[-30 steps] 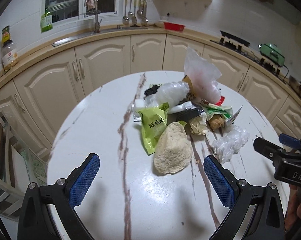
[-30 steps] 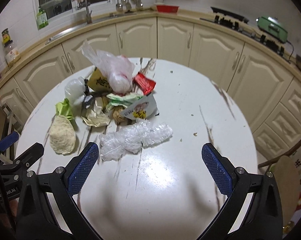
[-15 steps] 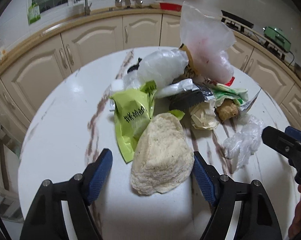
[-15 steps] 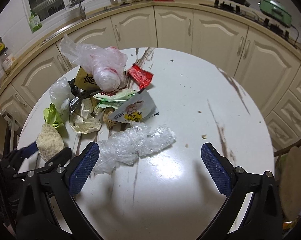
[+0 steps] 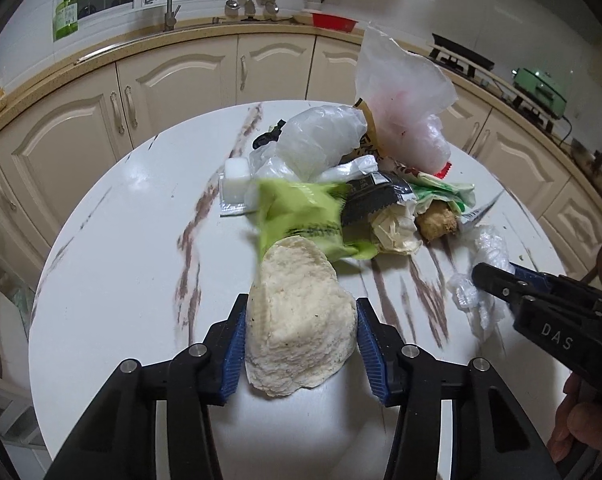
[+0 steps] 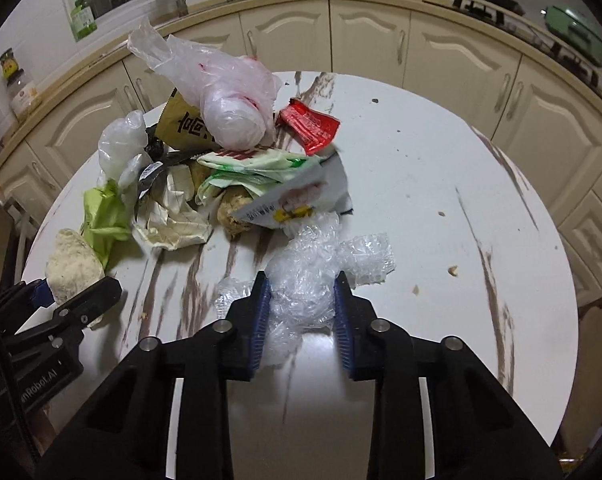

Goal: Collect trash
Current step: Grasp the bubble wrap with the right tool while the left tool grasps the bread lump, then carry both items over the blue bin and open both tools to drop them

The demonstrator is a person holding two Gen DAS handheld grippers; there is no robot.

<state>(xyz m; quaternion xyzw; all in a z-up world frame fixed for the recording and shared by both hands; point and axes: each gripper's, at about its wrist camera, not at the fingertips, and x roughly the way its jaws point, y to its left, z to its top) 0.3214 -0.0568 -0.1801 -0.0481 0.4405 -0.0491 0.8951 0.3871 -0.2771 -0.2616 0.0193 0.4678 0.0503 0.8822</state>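
Listing, left to right, on our round table [image 5: 113, 264]. Item one: pale flatbread piece [image 5: 299, 320], long axis running away from us, lodged between the left gripper's [image 5: 301, 344] closing jaws, both pads at its flanks; a second ago those jaws stood wide with the bread well ahead. Item two: trash heap [image 6: 221, 152], beyond both claws. Item three: crumpled clear film [image 6: 309, 276], between the right gripper's [image 6: 301, 312] closing jaws; earlier it lay ahead of open jaws, toward their left finger.
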